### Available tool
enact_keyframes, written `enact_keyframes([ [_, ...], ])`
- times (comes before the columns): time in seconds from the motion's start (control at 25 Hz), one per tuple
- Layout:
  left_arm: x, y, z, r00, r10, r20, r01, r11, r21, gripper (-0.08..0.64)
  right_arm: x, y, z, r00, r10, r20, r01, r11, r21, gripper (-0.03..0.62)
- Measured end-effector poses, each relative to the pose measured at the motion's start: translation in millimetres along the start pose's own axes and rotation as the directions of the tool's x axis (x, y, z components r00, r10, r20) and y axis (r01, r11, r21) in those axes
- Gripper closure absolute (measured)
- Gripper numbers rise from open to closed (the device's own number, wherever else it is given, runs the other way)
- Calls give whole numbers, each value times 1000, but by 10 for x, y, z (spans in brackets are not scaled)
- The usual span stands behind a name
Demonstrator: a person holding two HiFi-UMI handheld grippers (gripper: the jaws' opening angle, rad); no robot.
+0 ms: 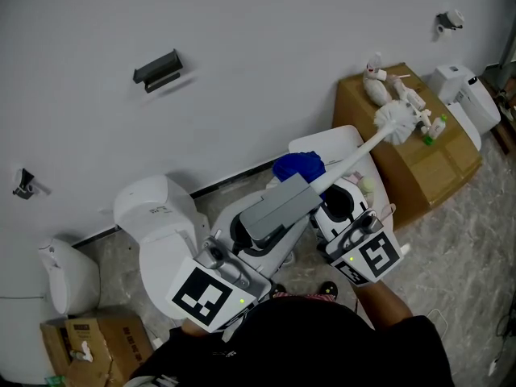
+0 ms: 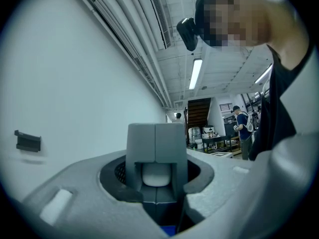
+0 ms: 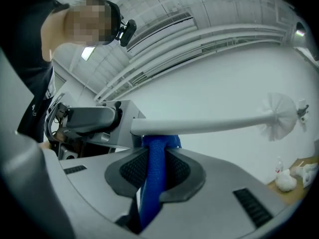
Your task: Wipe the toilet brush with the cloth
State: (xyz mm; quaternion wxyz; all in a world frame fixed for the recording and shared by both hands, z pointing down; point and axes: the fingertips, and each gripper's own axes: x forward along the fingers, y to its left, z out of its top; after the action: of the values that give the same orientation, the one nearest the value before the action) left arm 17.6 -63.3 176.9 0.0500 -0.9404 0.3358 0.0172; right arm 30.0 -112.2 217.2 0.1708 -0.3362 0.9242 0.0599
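Observation:
The toilet brush (image 1: pixel 355 153) is held level in the air, its white handle running up-right to the bristle head (image 1: pixel 395 123). My left gripper (image 1: pixel 302 190) is shut on the near end of the handle; in the left gripper view the white handle end (image 2: pixel 155 175) sits between the closed grey fingers (image 2: pixel 142 148). My right gripper (image 1: pixel 334 201) is shut on a blue cloth (image 1: pixel 298 168). In the right gripper view the cloth (image 3: pixel 155 168) rises from between the jaws and touches the underside of the handle (image 3: pixel 209 126), close to the left gripper's fingers (image 3: pixel 94 116). The brush head (image 3: pixel 279 116) is at the far right.
A white toilet (image 1: pixel 157 216) stands at the left and another white fixture (image 1: pixel 330 139) under the grippers. A cardboard box (image 1: pixel 403 172) at the right carries white items and a small bottle (image 1: pixel 435 129). Another carton (image 1: pixel 105 341) lies at the lower left. A person (image 2: pixel 242 126) stands far back.

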Motion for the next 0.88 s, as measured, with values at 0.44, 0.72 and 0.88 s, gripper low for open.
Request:
enact_keyframes([
  [0.44, 31, -3, -38, 1000, 7, -23, -7, 1000, -8, 397, -37, -54, 51, 999, -8, 40, 6, 999, 51, 528],
  [0.72, 36, -6, -33, 1000, 3, -24, -4, 1000, -15, 397, -51, -76, 72, 998, -18, 55, 15, 998, 60, 528],
  [0.88, 45, -6, -41, 1000, 3, -26, -3, 1000, -13, 397, -64, -113, 71, 998, -29, 58, 25, 997, 68, 528],
])
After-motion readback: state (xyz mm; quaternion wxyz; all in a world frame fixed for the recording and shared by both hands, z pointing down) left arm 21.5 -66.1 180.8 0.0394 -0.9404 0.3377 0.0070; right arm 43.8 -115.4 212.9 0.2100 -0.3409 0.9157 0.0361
